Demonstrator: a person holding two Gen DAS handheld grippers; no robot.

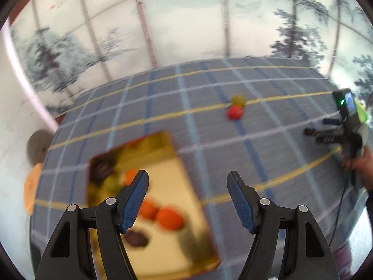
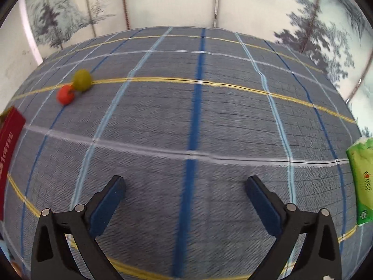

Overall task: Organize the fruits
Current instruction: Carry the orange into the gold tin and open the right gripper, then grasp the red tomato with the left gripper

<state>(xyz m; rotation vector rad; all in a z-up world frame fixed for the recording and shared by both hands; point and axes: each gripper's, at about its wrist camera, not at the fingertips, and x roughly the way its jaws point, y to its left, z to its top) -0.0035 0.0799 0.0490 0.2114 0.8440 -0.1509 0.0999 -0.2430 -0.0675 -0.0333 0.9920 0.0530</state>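
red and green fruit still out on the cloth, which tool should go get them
Probably the right tool: open, empty, over bare cloth, with the red fruit and green fruit ahead to its left. The left tool, also open, hovers at the box.

Round table covered in a grey-blue plaid cloth (image 2: 209, 121) with yellow, white and blue stripes. Behind the table: pale folding screen (image 1: 186, 23) painted with misty ink pine trees, panels joined by thin vertical seams. Left of the table: plain white wall (image 1: 14, 121). Lighting soft, even, diffuse.
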